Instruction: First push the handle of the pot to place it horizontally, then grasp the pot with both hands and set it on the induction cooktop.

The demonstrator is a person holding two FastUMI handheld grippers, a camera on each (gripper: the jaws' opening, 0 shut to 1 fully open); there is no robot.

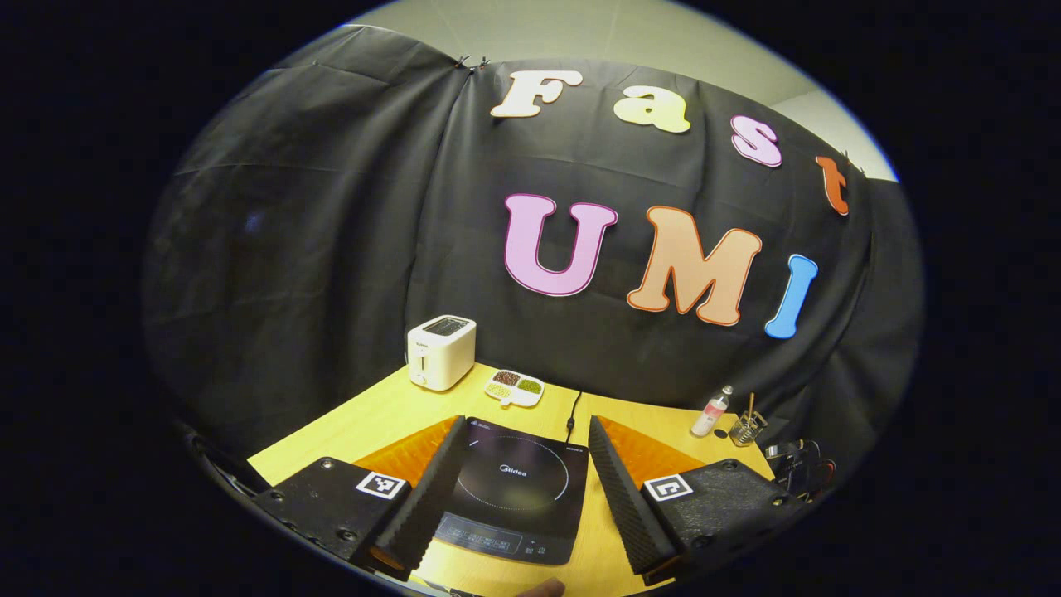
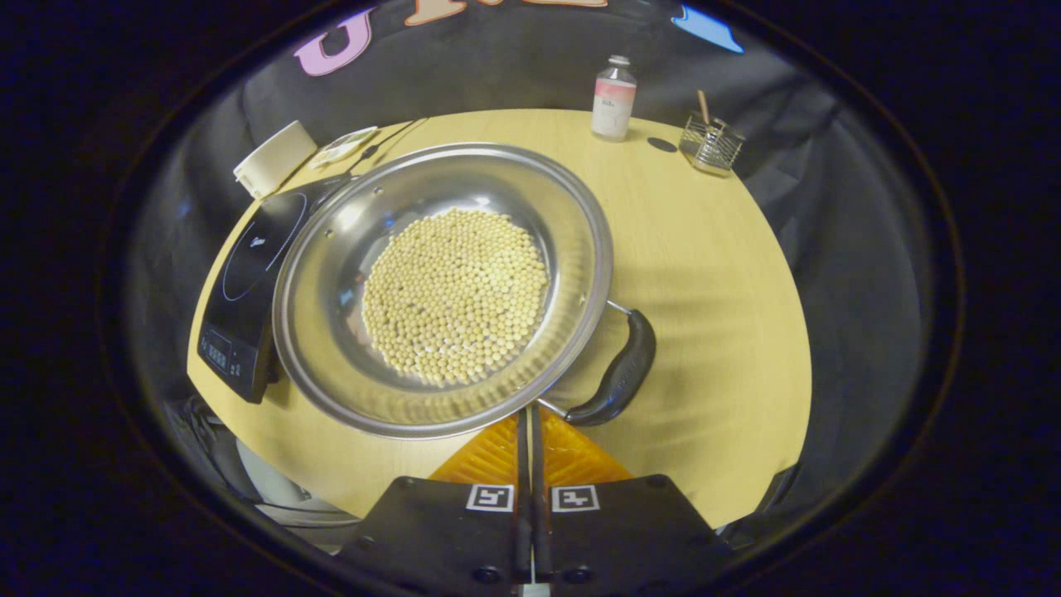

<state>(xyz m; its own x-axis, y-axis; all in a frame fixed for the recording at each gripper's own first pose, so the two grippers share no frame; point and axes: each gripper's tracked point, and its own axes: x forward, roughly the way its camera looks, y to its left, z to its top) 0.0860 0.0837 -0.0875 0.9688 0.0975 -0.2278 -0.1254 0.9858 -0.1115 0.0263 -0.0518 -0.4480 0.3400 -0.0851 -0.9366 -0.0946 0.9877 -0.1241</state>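
Observation:
A steel pot holding many pale yellow beans stands on the wooden table in the right gripper view. Its dark curved side handle juts from the rim at the lower right. My right gripper is shut, with its tips at the pot's near rim, just left of where the handle's wire meets it. Left of the pot lies the black induction cooktop, its right edge hidden by the pot. In the left gripper view my left gripper hangs open above the induction cooktop, with nothing between its fingers.
A white toaster and a small divided dish of beans sit at the table's back left. A bottle and a wire holder stand at the back right. The cooktop's cable runs toward the wall.

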